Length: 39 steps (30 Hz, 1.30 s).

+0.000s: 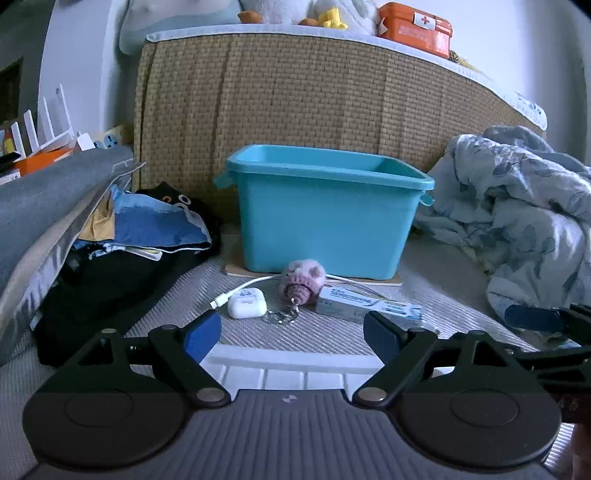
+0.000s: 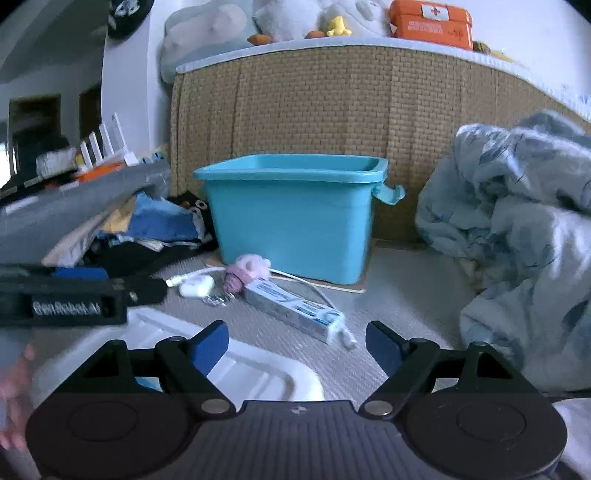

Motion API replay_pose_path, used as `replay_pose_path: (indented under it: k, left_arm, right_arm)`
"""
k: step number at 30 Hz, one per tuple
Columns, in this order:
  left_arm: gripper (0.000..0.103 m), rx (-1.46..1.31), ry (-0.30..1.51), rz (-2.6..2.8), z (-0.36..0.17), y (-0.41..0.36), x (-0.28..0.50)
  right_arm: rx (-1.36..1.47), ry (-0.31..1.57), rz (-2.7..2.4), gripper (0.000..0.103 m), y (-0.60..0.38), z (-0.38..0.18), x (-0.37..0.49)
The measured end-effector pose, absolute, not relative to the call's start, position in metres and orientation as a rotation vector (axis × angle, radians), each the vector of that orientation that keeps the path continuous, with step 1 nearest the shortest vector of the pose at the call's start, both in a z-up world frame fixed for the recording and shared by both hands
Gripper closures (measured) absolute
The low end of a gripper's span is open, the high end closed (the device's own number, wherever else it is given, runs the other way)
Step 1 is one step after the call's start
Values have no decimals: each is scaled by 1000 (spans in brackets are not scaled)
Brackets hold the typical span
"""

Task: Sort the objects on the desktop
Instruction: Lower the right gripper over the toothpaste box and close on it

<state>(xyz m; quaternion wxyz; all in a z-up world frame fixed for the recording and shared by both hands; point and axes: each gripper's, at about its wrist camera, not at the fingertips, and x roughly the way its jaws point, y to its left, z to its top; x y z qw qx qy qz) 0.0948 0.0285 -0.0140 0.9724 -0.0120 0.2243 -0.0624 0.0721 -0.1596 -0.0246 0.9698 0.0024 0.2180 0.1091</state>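
A turquoise bin (image 1: 325, 210) (image 2: 295, 214) stands on the bed against a woven headboard. In front of it lie a pink knitted plush keychain (image 1: 303, 282) (image 2: 245, 271), a white earbuds case (image 1: 246, 303) (image 2: 195, 286), a white cable (image 1: 255, 283) and a toothpaste box (image 1: 369, 304) (image 2: 291, 308). My left gripper (image 1: 291, 328) (image 2: 147, 290) is open, nothing between its blue pads, just short of the small items. My right gripper (image 2: 297, 339) (image 1: 535, 321) is open and empty too, near the toothpaste box's end. A white lid (image 1: 291, 365) (image 2: 236, 365) lies beneath both.
Dark and blue clothes (image 1: 140, 229) are heaped at the left beside a grey cushion (image 1: 48, 195). A crumpled blue-patterned blanket (image 1: 524, 206) (image 2: 517, 229) fills the right. An orange first-aid box (image 1: 417, 26) and soft toys sit atop the headboard (image 1: 295, 92).
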Motion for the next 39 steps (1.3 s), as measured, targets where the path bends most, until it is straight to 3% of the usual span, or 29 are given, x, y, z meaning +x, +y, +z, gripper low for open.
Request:
replay_pose_path:
  k: [39]
  left_arm:
    - [15, -149, 516, -91, -34, 44, 130]
  right_arm:
    - [-191, 613, 299, 24, -132, -58, 212]
